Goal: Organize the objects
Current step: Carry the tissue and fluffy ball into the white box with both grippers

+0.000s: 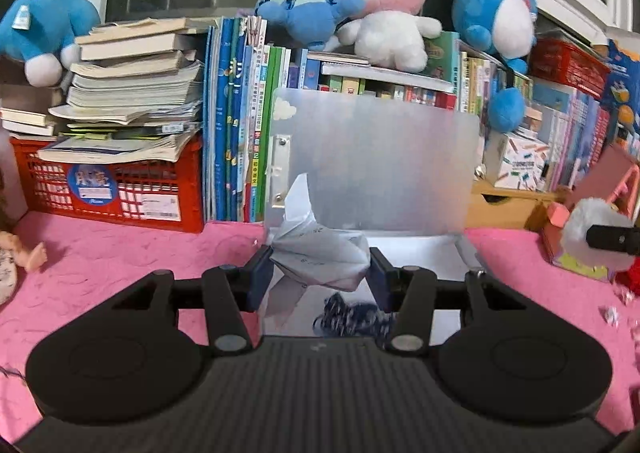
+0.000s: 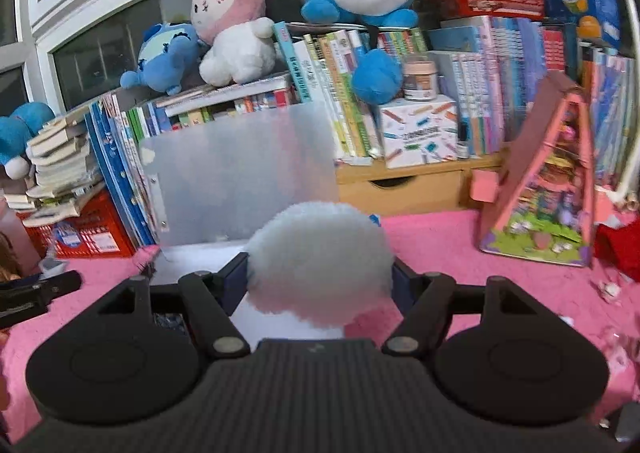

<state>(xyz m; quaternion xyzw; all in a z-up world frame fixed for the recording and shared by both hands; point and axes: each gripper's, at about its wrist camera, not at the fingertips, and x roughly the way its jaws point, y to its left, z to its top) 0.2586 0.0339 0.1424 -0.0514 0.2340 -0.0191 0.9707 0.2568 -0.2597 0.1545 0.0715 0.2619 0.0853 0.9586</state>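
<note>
Crumpled paper [image 1: 320,257] sits pinched between the blue pads of the left gripper [image 1: 320,273], whose jaws stand about half apart and press on it from both sides. In the other hand, the right gripper [image 2: 320,277] has its jaws set wider, closed on a fluffy white ball [image 2: 320,257] that fills the gap between them. Both hang above a pink cloth [image 1: 120,253] that covers the whole surface. At twelve o'clock from each gripper a frosted plastic box [image 1: 376,161] stands open, its lid upright against a wall of books [image 1: 240,117]. At ten o'clock in the left view a red crate [image 1: 112,189] carries a sagging stack of paperbacks. Plush toys sit on top of the books before a dark window: a pink-hooded rabbit [image 1: 384,1] at twelve, blue ones to either side. At three o'clock in the right view stands a pink toy house [image 2: 548,181], with small paper scraps [image 2: 608,289] on the cloth just below it.
</note>
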